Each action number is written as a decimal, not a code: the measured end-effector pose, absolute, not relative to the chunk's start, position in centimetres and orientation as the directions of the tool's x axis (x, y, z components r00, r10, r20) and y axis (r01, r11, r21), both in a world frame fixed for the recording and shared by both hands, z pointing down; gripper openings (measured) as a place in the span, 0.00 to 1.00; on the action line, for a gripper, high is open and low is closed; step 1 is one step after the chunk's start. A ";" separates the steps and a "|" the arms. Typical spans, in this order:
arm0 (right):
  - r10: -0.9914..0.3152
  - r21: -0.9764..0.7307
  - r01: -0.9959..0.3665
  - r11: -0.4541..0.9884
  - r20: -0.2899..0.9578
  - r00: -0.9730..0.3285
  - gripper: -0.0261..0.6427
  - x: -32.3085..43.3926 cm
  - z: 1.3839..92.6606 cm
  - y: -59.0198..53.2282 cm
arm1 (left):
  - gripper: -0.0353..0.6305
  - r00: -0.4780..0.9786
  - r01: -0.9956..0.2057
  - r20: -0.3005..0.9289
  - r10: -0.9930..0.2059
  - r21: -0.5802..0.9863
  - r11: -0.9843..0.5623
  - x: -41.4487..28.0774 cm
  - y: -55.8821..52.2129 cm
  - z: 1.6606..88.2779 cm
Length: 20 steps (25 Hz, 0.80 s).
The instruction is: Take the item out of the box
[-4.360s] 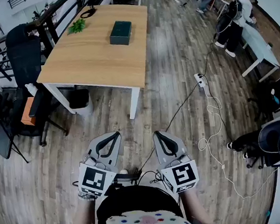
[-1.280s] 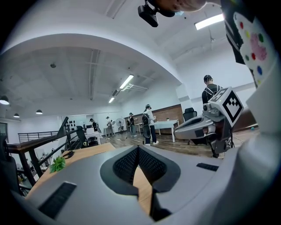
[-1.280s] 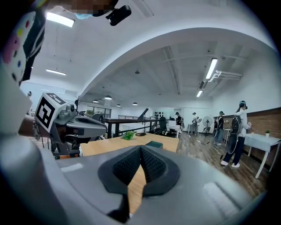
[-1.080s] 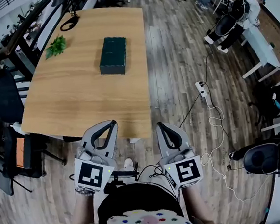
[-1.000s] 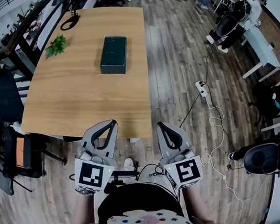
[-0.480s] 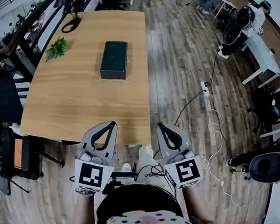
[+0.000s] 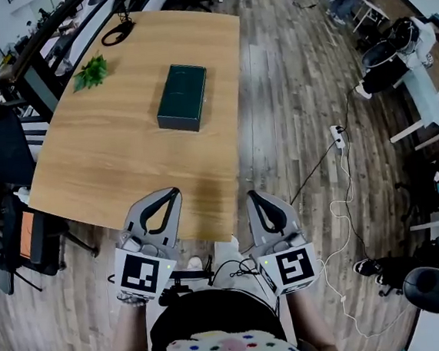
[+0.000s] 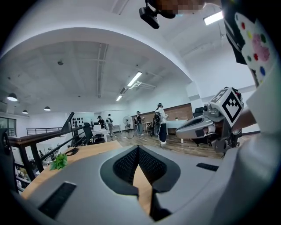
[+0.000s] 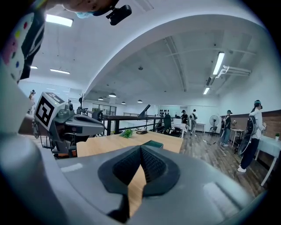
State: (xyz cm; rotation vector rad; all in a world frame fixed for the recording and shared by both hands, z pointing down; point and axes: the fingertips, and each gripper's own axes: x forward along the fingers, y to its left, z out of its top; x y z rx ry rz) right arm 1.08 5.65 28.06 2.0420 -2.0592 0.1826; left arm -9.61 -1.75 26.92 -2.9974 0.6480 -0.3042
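Since the earliest head view, the wooden table has drawn much closer, and both gripper tips now overlap its near edge. The dark green box lies closed at the table's middle, toward its far end and well apart from both grippers. The item inside cannot be seen. Risk, as judged: reaching the box with the jaws unopened would shove it along the table, and a one-sided lid lift could drag the base up too. The left gripper and right gripper are both clenched tip to tip, holding and touching nothing.
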 end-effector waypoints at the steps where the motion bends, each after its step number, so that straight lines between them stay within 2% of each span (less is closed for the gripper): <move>1: -0.965 0.076 -0.997 0.025 0.262 -0.005 0.05 1.7 28.3 5.2 | 0.06 0.889 -0.410 0.183 -0.420 -0.094 -0.907 -9.1 -2.2 27.0; 5: -0.971 0.070 -0.996 0.048 0.238 -0.030 0.05 3.7 28.6 3.2 | 0.06 0.878 -0.429 0.190 -0.440 -0.095 -0.898 -7.4 -3.8 27.4; 20: -0.952 0.060 -0.988 0.143 0.281 -0.121 0.05 10.6 30.9 -3.3 | 0.06 0.819 -0.519 0.245 -0.519 -0.069 -0.852 -1.8 -9.6 29.8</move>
